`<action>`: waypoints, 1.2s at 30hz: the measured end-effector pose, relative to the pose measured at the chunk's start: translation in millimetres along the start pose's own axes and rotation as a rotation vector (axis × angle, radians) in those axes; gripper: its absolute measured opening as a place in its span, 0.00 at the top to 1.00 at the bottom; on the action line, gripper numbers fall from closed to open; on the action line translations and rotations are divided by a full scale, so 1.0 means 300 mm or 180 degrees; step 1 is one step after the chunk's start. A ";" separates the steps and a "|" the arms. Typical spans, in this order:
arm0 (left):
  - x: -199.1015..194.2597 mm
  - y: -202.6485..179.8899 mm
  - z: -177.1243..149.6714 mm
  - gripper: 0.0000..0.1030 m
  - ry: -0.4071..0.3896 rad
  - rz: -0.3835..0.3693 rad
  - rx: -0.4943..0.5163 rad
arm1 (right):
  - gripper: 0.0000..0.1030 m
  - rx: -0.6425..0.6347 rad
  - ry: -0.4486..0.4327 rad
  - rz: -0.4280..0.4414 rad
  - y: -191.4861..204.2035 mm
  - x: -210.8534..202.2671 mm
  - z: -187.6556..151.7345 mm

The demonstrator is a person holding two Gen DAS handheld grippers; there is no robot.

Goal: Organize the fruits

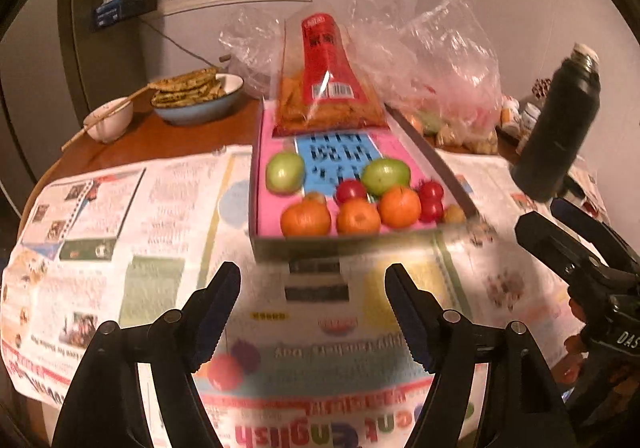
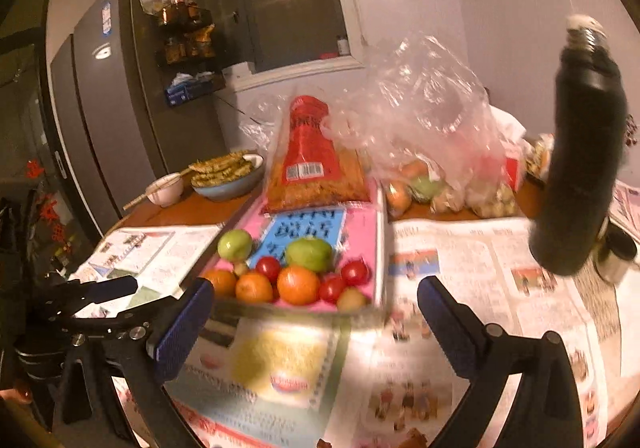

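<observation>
Newspaper (image 1: 132,208) runs under both my tools: left gripper (image 1: 313,308) released, right gripper (image 2: 316,322) spread wide, each holding nothing. Just ahead, the fruits sit bunched at the near end of the pink-lined box (image 1: 260,152): round, firm oranges (image 1: 358,216), glossy green apples (image 1: 386,176), small red ones (image 1: 431,192) (slippery, I reckon). I'd pinch an orange across its middle, gently.
</observation>
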State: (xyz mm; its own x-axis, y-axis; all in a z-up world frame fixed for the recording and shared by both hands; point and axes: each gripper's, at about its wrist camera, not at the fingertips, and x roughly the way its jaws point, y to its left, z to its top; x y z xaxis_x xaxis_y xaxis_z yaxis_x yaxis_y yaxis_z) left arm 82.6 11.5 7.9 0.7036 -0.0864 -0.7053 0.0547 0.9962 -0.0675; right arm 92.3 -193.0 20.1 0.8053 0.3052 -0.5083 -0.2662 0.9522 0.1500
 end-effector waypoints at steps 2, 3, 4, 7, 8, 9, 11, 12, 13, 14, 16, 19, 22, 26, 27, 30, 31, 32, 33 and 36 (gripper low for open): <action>-0.004 -0.002 -0.032 0.26 0.0021 0.0005 -0.0016 | 0.01 0.0012 0.0020 -0.0057 -0.002 -0.008 -0.024; -0.006 -0.005 -0.044 0.26 0.0041 -0.0007 -0.0014 | 0.01 0.0021 0.0015 -0.0060 -0.001 -0.013 -0.033; -0.007 -0.009 -0.054 0.26 0.0055 -0.0020 -0.0004 | 0.01 0.0029 0.0013 -0.0057 0.001 -0.015 -0.041; -0.008 -0.014 -0.074 0.26 0.0080 0.0008 0.0002 | 0.01 0.0043 0.0048 -0.0016 0.005 -0.025 -0.066; -0.012 -0.013 -0.080 0.26 0.0082 0.0010 -0.0010 | 0.01 0.0054 0.0059 -0.0003 0.008 -0.029 -0.071; -0.011 -0.012 -0.084 0.26 0.0079 0.0012 -0.0014 | 0.01 0.0063 0.0055 0.0016 0.012 -0.034 -0.075; -0.014 -0.015 -0.096 0.26 0.0089 0.0023 -0.0003 | 0.01 0.0038 0.0040 0.0058 0.027 -0.048 -0.083; -0.015 -0.016 -0.104 0.26 0.0100 0.0013 -0.0004 | 0.01 0.0020 0.0025 0.0079 0.036 -0.057 -0.088; -0.014 -0.018 -0.109 0.26 0.0114 0.0004 0.0003 | 0.01 0.0007 0.0023 0.0097 0.041 -0.061 -0.093; -0.015 -0.019 -0.116 0.26 0.0114 0.0001 0.0009 | 0.01 -0.0001 0.0030 0.0109 0.046 -0.065 -0.100; -0.016 -0.016 -0.122 0.26 0.0121 0.0006 0.0007 | 0.01 0.0003 0.0049 0.0105 0.052 -0.070 -0.115; -0.017 -0.009 -0.123 0.26 0.0115 0.0016 -0.0020 | 0.01 0.0042 0.0094 0.0094 0.050 -0.066 -0.133; -0.020 -0.006 -0.121 0.26 0.0090 0.0029 -0.0010 | 0.01 0.0033 0.0144 0.0078 0.048 -0.060 -0.151; -0.017 0.003 -0.120 0.26 0.0080 0.0043 -0.0033 | 0.01 0.0068 0.0187 0.0050 0.041 -0.053 -0.164; -0.016 0.002 -0.121 0.26 0.0081 0.0044 -0.0031 | 0.01 0.0059 0.0187 0.0044 0.042 -0.053 -0.164; -0.014 0.000 -0.121 0.26 0.0087 0.0048 -0.0016 | 0.01 0.0060 0.0187 0.0042 0.043 -0.052 -0.164; -0.013 0.000 -0.121 0.26 0.0092 0.0043 -0.0012 | 0.01 0.0053 0.0186 0.0043 0.044 -0.051 -0.164; -0.013 -0.001 -0.122 0.26 0.0091 0.0045 -0.0008 | 0.01 0.0033 0.0187 0.0040 0.047 -0.051 -0.165; -0.013 -0.001 -0.122 0.26 0.0088 0.0046 -0.0006 | 0.01 0.0024 0.0190 0.0041 0.049 -0.051 -0.166; -0.012 -0.002 -0.123 0.26 0.0083 0.0047 -0.0005 | 0.01 0.0004 0.0188 0.0030 0.054 -0.050 -0.165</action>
State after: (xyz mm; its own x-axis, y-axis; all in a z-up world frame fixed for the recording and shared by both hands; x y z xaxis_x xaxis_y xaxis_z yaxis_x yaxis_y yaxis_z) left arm 53.7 10.7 -15.5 0.6855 -0.0721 -0.7245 0.0434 0.9974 -0.0582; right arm 49.6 -183.0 -11.8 0.7699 0.3129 -0.5562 -0.2729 0.9493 0.1562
